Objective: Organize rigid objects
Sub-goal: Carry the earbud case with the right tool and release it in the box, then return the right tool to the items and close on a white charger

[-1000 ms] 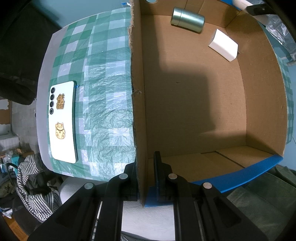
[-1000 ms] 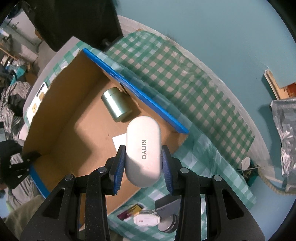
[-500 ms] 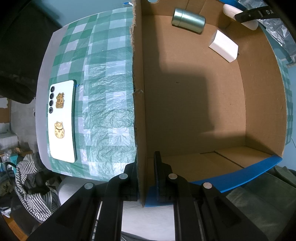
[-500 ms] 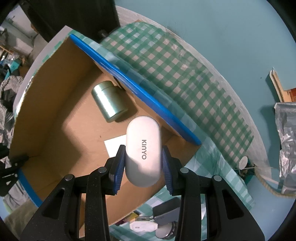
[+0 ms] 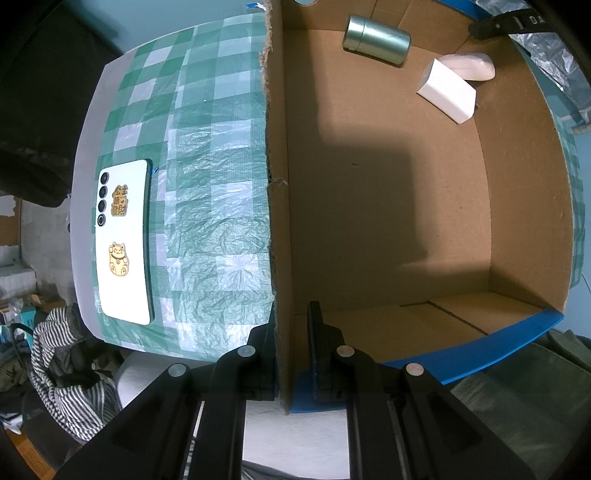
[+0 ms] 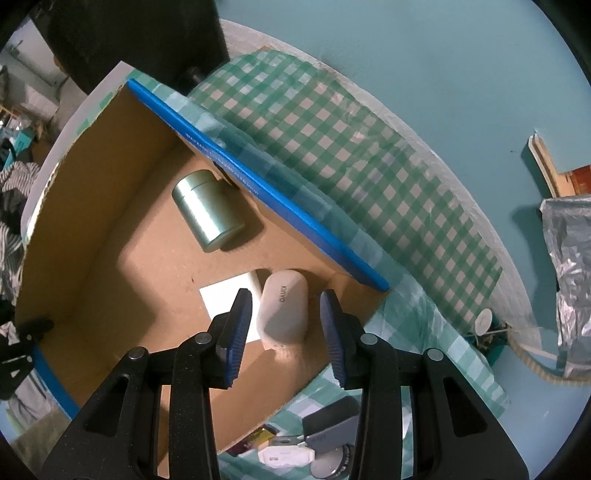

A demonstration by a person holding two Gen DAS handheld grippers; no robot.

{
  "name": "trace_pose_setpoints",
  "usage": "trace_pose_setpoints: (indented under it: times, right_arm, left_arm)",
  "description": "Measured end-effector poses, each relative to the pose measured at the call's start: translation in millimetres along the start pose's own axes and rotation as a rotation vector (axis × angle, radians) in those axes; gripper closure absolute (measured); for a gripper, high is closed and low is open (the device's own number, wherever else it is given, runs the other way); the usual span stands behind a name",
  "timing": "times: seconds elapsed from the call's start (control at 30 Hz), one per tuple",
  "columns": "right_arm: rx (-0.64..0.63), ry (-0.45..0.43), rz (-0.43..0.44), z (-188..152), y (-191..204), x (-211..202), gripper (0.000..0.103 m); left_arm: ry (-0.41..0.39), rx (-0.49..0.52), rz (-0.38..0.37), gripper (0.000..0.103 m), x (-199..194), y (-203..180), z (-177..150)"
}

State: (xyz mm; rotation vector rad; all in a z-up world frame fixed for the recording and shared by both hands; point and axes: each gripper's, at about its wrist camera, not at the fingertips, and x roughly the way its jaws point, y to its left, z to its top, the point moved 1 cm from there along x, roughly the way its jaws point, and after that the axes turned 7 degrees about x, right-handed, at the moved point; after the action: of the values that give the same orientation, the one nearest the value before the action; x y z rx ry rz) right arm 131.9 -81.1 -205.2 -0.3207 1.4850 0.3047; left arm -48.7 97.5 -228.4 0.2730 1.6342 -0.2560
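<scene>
An open cardboard box [image 5: 524, 206] [image 6: 92, 229] with blue edges holds a silver-green tin [image 5: 376, 35] [image 6: 208, 210], a white block [image 5: 447, 90] [image 6: 225, 295] and a white KINYO case [image 6: 284, 310] [image 5: 471, 64]. My right gripper [image 6: 286, 328] is open above the box, its blue pads either side of the case, which lies on the box floor beside the block. My left gripper [image 5: 293, 350] is shut on the box's near wall. A white phone [image 5: 123, 240] with gold stickers lies on the checked cloth left of the box.
The green checked cloth [image 5: 207, 166] [image 6: 332, 129] covers the table. Small items, among them a white plug [image 6: 284, 456] and a grey case [image 6: 332, 424], lie on the cloth by the box's near corner. Striped clothing [image 5: 62, 369] lies below the table edge.
My right gripper has opened and let go of the KINYO case, which now lies on the box floor next to the white block. The left gripper has kept its hold on the box wall.
</scene>
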Motion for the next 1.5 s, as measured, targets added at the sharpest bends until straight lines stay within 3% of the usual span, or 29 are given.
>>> trace_pose_setpoints:
  times: [0.9,1.4,1.5]
  right_arm:
    - [0.039,-0.092,0.032,-27.7,-8.0,-69.2,0.058]
    - [0.131,-0.093,0.027,-64.9,-46.9,-82.3,0.057]
    - [0.169,-0.079,0.030,-76.2,-63.0,-78.7,0.052]
  left_arm:
    - [0.002,0.011,0.004,0.092,-3.8,-3.4,0.8]
    - [0.001,0.011,0.007,0.092,-3.2,-3.6,0.3]
    - [0.000,0.009,0.006,0.092,-3.7,-3.4,0.8]
